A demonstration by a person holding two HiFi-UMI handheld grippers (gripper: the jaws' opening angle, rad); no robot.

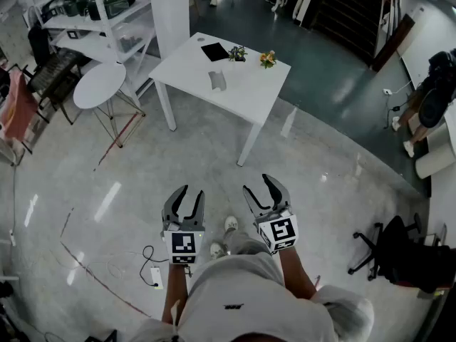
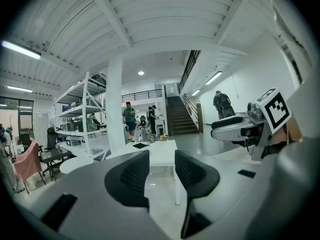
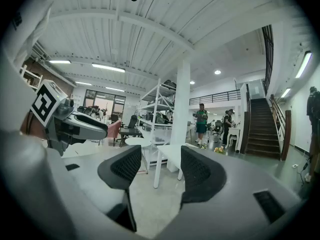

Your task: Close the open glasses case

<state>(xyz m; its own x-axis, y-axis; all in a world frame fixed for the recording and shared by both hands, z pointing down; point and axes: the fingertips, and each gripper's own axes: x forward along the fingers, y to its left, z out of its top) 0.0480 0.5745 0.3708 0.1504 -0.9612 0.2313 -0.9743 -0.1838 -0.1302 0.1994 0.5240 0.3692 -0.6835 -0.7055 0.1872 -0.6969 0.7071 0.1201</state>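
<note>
A glossy grey floor (image 1: 142,191) fills most of the head view, and a white table (image 1: 256,95) stands in the upper centre of the frame. On the table lie a flat black item (image 1: 214,51), a small plant (image 1: 237,53) and some orange flowers (image 1: 268,59). Near its middle sits a small pale object, probably the glasses case (image 1: 217,80), too small to tell whether its lid is up. Both grippers are low in the frame, well apart from the table. The left gripper (image 1: 191,191) has its jaws spread with nothing between them. The right gripper (image 1: 257,184), just beside it, is likewise spread and empty.
</note>
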